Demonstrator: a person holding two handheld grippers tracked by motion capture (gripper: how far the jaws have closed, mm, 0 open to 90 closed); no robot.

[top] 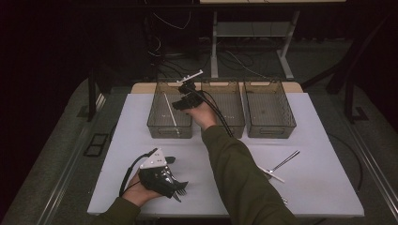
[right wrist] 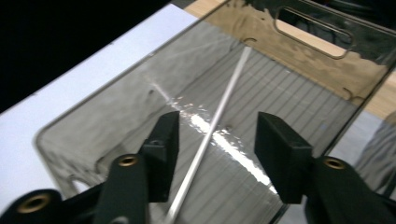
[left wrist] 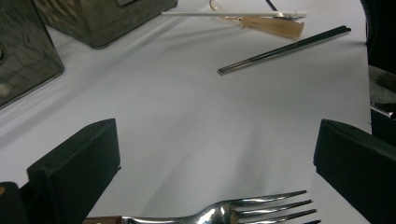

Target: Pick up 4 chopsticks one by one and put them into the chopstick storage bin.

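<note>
My left gripper (top: 177, 188) rests low at the table's near left edge, jaws wide apart. A metal fork (left wrist: 243, 212) with a brown handle lies on the white table between them, tines pointing right; neither jaw touches it. The fork (top: 182, 191) pokes out just under the gripper in the high view. My right gripper (top: 180, 104) reaches over the left smoky plastic bin (top: 170, 130), open. In the right gripper view its jaws (right wrist: 217, 154) hover above a thin pale stick (right wrist: 219, 119) that lies diagonally on the bin's ribbed floor (right wrist: 280, 102).
Two more smoky bins, a middle one (top: 234, 125) and a right one (top: 270, 129), stand in a row at the back. A metal chopstick (top: 285, 161), a white stick (top: 273, 174) and an amber-handled utensil (left wrist: 275, 27) lie on the right half of the white table (top: 319, 140).
</note>
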